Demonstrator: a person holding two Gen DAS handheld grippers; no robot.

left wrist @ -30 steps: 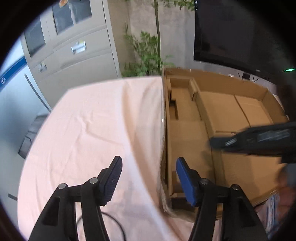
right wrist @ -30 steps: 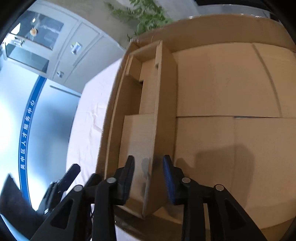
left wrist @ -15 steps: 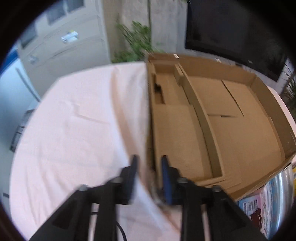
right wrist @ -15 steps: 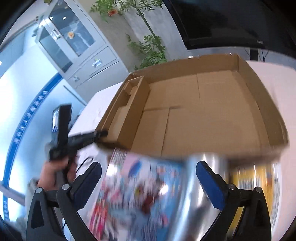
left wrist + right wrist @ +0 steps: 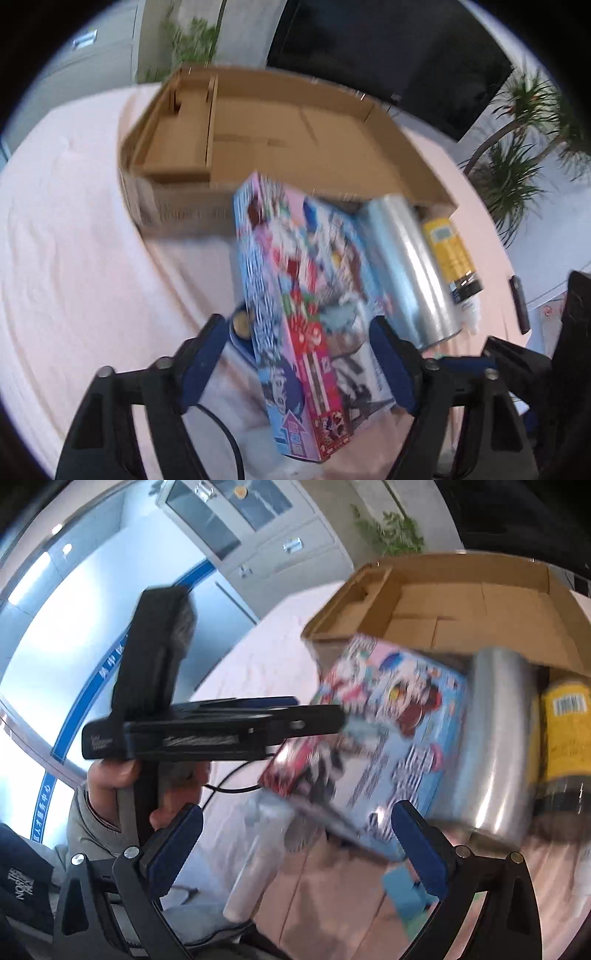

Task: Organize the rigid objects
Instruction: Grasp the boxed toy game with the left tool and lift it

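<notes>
A colourful printed toy box (image 5: 299, 306) lies tilted in front of an open cardboard box (image 5: 280, 122); it also shows in the right wrist view (image 5: 384, 738). A roll of clear film (image 5: 410, 266) and a yellow-labelled bottle (image 5: 452, 254) lie to its right. My left gripper (image 5: 299, 363) is open, its fingers either side of the toy box's near end. My right gripper (image 5: 295, 849) is open just before the toy box. Both views are blurred.
The table wears a pink cloth (image 5: 74, 221). A white tube (image 5: 255, 860) and brown paper (image 5: 332, 897) lie near the right gripper. A black cable (image 5: 225, 439) runs on the cloth. Cabinets (image 5: 266, 528), plants and a dark screen (image 5: 388, 55) stand behind.
Both grippers pulled back from the cardboard box to the items in front of it. The left gripper shut, then opened wide around the toy box. The right gripper opened wide.
</notes>
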